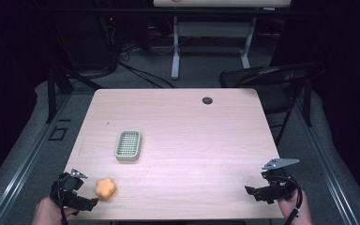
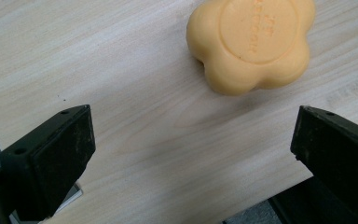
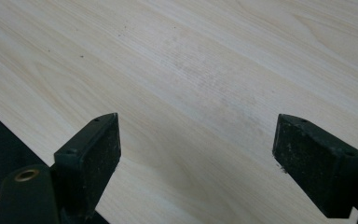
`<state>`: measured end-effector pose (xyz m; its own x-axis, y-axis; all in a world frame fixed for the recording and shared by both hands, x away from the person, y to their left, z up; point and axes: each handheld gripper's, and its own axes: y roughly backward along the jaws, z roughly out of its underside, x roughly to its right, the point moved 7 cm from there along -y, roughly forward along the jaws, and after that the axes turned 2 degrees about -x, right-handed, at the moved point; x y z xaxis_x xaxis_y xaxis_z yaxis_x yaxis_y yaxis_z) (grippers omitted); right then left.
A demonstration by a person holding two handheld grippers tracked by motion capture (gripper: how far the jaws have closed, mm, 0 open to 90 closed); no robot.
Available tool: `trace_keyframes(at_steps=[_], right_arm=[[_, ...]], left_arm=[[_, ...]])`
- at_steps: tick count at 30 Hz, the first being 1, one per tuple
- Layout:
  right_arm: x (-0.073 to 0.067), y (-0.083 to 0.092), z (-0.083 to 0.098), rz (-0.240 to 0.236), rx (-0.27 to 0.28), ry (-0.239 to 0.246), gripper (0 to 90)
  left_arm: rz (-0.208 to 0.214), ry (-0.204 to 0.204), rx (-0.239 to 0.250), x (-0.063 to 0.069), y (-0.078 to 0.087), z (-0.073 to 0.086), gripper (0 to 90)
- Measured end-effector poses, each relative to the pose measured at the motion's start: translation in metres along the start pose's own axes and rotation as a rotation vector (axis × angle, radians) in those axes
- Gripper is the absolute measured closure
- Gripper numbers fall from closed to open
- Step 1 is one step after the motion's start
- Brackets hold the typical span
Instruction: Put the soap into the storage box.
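High view: an orange flower-shaped bar of soap lies near the lower left of the frame on the pale wooden table, just beside the left gripper. Left gripper view: the soap sits at upper right, beyond the widely spread jaws, untouched. A pale green slotted soap dish rests apart, up the frame from the soap. At lower right, the right gripper hovers at the table's edge, jaws spread over bare wood.
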<state>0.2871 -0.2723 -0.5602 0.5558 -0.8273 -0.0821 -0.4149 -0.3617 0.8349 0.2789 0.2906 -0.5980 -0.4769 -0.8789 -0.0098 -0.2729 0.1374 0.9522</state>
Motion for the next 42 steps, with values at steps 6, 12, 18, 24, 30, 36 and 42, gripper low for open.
trace_keyframes(at_steps=[6, 12, 18, 24, 30, 36, 42], right_arm=[[-0.002, -0.003, -0.001, 0.018, -0.006, 0.013, 14.9], [-0.001, -0.005, 0.001, 0.025, -0.033, 0.026, 15.0], [-0.001, -0.003, 0.003, 0.031, -0.024, 0.027, 15.0], [-0.004, 0.001, 0.005, 0.030, -0.025, 0.033, 14.9], [-0.002, -0.003, 0.006, 0.029, -0.050, 0.031, 15.1], [-0.005, -0.005, 0.006, 0.026, -0.065, 0.053, 15.1], [-0.004, -0.006, 0.007, 0.026, -0.070, 0.049, 15.1]], left_arm=[[0.006, -0.006, -0.019, 0.003, 0.000, 0.000, 0.0], [0.014, -0.012, -0.041, 0.009, 0.001, -0.003, 0.0], [0.016, -0.051, -0.068, 0.015, 0.002, -0.011, 0.1], [0.012, -0.109, -0.205, 0.022, 0.000, -0.014, 0.0], [-0.014, -0.149, -0.205, 0.023, 0.004, -0.034, 0.3], [0.004, -0.172, -0.237, 0.027, -0.004, -0.042, 0.2], [0.012, -0.180, -0.246, 0.026, -0.009, -0.050, 0.2]])
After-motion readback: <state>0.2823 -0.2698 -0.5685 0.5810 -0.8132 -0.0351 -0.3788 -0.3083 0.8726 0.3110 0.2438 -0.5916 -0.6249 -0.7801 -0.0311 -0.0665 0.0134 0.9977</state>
